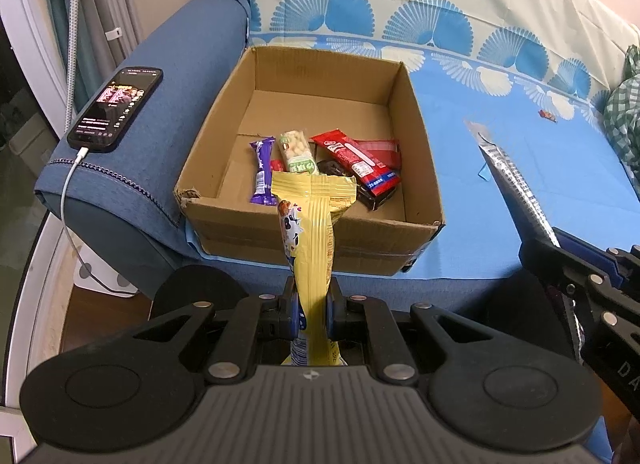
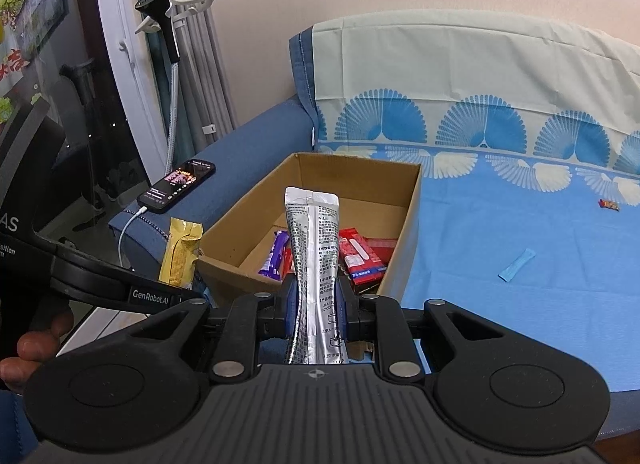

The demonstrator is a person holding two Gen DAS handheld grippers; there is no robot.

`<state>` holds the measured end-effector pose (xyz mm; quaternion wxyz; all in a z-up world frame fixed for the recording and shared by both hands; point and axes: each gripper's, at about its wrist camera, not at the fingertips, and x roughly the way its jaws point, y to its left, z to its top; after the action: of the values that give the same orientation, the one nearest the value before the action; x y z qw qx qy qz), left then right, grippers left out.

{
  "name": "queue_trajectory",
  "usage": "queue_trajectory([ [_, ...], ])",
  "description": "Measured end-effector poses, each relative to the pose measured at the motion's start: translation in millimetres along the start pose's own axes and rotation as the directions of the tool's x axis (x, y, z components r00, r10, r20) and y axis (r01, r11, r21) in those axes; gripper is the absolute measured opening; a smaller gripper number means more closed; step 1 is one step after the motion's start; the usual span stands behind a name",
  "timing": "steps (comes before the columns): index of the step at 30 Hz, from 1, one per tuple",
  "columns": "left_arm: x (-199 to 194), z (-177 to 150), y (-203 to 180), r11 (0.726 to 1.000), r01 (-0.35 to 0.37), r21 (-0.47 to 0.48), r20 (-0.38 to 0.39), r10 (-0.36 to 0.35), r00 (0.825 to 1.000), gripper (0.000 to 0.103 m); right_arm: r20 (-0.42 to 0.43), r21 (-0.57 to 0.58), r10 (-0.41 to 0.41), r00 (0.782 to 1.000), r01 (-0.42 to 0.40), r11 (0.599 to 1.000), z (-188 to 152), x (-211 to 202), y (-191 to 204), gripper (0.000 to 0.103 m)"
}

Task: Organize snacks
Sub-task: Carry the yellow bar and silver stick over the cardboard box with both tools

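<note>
An open cardboard box (image 1: 416, 112) sits on the sofa seat and holds several snacks: a purple bar (image 1: 262, 172), a green-and-white bar (image 1: 296, 152) and red packets (image 1: 360, 160). My left gripper (image 1: 311, 312) is shut on a yellow snack packet (image 1: 312, 224), held upright just in front of the box's near wall. My right gripper (image 2: 316, 312) is shut on a silver sachet (image 2: 314, 248), held upright before the box (image 2: 408, 224). The silver sachet also shows in the left wrist view (image 1: 512, 180), and the yellow packet in the right wrist view (image 2: 180, 252).
A blue sheet (image 1: 520, 184) covers the seat. On it lie a small blue sachet (image 2: 517, 265) and a small red candy (image 2: 608, 204). A charging phone (image 1: 116, 108) rests on the blue armrest (image 1: 160, 76). Green checked cloth (image 1: 624, 112) lies at far right.
</note>
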<state>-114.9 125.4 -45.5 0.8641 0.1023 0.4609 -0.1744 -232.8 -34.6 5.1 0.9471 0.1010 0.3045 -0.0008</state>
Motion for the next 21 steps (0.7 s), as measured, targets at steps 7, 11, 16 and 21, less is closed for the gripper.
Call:
queue_trajectory([
  [7, 11.3, 2.9, 2.2, 1.0, 0.004, -0.005, -0.025, -0.004, 1.0, 0.013, -0.034, -0.01, 0.003, 0.999, -0.003, 1.0, 2.1, 12.9, 3.8, 0.021],
  [11, 19.7, 5.7, 2.8, 1.0, 0.009, -0.006, -0.042, -0.009, 0.999, 0.013, -0.057, -0.009, 0.0, 0.998, 0.0, 1.0, 3.1, 21.3, 1.7, 0.021],
  [16, 30.5, 10.0, 5.5, 1.0, 0.016, -0.01, -0.062, -0.016, 0.998, 0.013, -0.079, -0.014, -0.006, 0.997, 0.005, 1.0, 5.1, 31.4, 0.1, 0.021],
  [21, 39.4, 16.1, 7.9, 1.0, 0.019, -0.019, -0.076, -0.02, 0.997, 0.013, -0.096, -0.019, -0.01, 0.995, 0.008, 1.0, 7.7, 42.0, -1.0, 0.021],
])
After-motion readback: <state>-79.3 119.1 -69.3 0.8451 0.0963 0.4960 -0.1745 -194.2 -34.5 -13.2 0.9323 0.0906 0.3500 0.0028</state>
